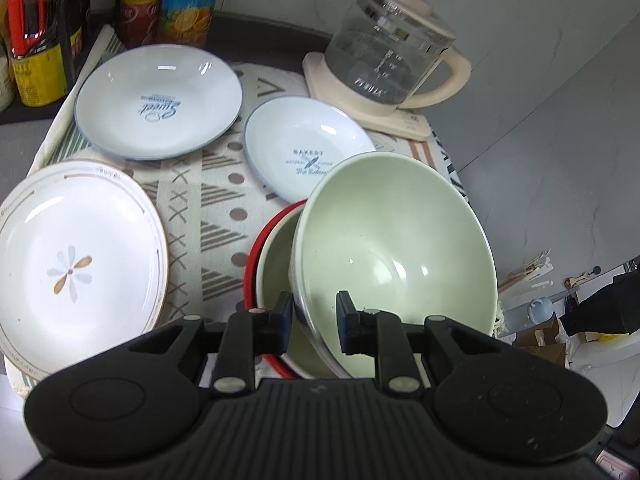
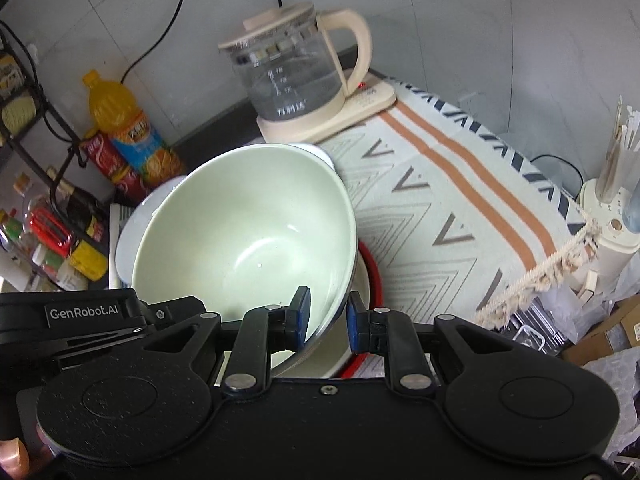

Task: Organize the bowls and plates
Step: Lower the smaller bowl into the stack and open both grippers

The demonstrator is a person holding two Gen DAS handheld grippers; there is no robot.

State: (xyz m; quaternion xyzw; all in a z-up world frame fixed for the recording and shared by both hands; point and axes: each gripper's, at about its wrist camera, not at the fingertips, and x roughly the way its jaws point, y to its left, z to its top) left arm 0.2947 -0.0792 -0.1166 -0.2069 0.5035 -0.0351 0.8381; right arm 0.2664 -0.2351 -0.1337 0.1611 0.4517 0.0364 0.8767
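Note:
A pale green bowl [image 1: 396,240] is tilted over a second green bowl [image 1: 276,264] that sits in a red-rimmed bowl [image 1: 256,248]. My left gripper [image 1: 314,320] straddles the tilted bowl's near rim, one finger inside and one outside, with a gap at the pads. My right gripper [image 2: 328,316] straddles the same bowl's [image 2: 248,224] rim from the other side, also with a small gap. Three plates lie on the cloth: a "Sweet" plate [image 1: 158,100], a "Bakery" plate [image 1: 304,148] and a flower plate [image 1: 76,264].
A glass kettle [image 1: 392,56] on its cream base stands at the back. Bottles and cans [image 1: 176,4] crowd the back left. The patterned cloth [image 2: 460,208] ends at a fringed right edge, with clutter beyond it. A rack with bottles [image 2: 44,216] stands left.

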